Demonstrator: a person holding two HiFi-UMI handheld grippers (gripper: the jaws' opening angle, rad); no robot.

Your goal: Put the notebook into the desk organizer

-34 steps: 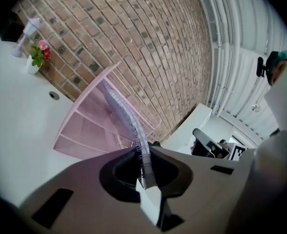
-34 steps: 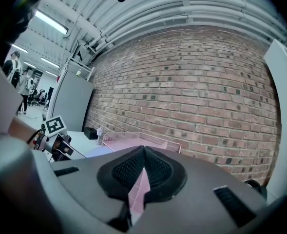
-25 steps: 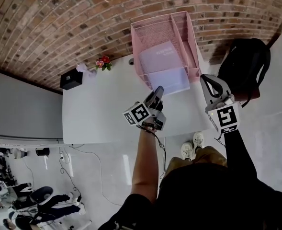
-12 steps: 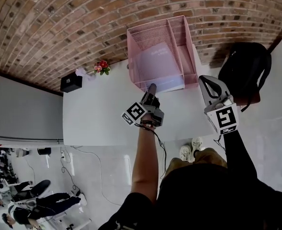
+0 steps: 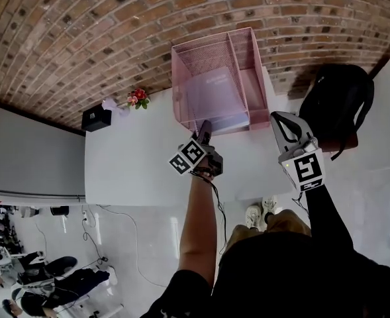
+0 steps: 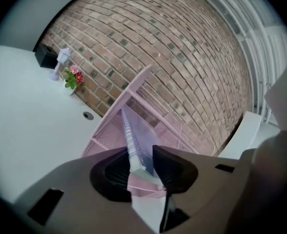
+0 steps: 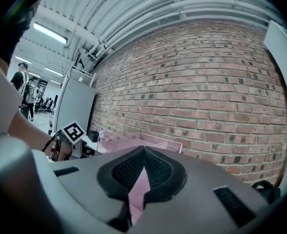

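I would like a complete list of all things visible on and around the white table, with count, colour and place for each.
Pink wire-mesh desk organizer: one, pink, at the table's far edge by the brick wall.
Lavender notebook: one, pale purple, inside the organizer's wider compartment.
White table: one, white, in front of the wall.
Black box: one, black, on the table's far left corner.
Flowers: one small bunch, red and pink, near the box.
Black backpack: one, black, right of the table.
Left gripper: one, grey, jaws opening, with the notebook's edge between them.
Right gripper: one, grey, jaws together, empty, right of the organizer.
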